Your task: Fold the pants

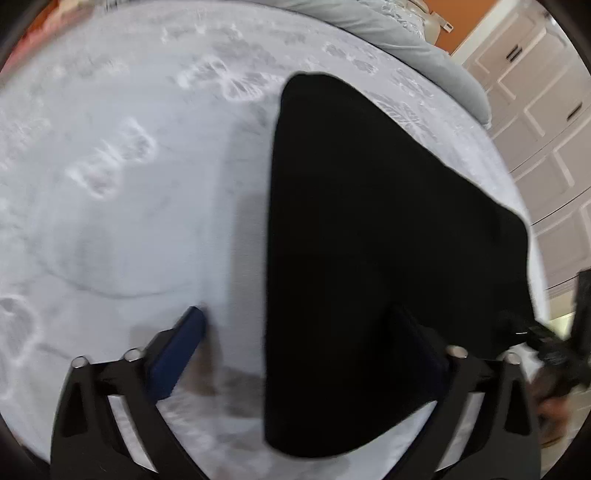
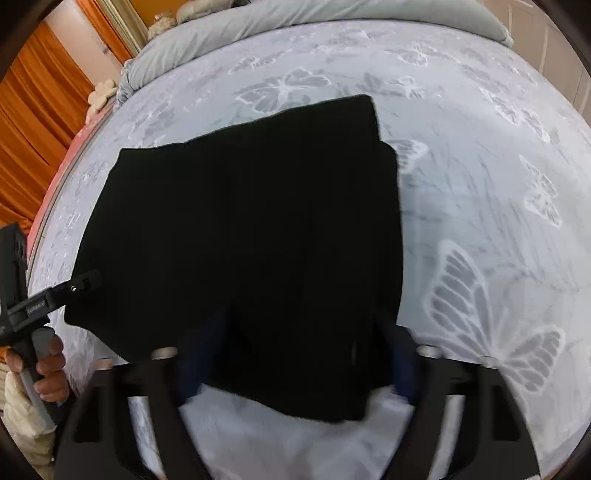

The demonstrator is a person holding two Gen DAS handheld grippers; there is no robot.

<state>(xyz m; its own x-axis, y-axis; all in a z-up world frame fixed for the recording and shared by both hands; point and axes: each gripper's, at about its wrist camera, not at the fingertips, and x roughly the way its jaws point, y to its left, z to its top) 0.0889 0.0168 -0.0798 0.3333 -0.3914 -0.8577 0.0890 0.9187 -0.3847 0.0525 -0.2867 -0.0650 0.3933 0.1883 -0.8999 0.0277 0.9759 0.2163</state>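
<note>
Pants (image 2: 251, 236): matte black cloth, folded into a flat, roughly rectangular block, lying on the bed at the near middle.
Bedspread (image 2: 480, 192): pale grey, printed with white butterflies.
Left gripper (image 1: 295, 332): 2 blue-padded fingers spread wide, holding nothing; right finger over the pants' left part, left finger over bare bedspread.
Right gripper (image 2: 306, 339): fingers wide apart, empty, both above the pants' near edge.
Writing: small white lettering on the left tool in the right view, unreadable.
Left view only: white panelled cupboards (image 1: 546, 122).
Right view only: orange curtain (image 2: 33, 118), grey duvet (image 2: 295, 22).
</note>
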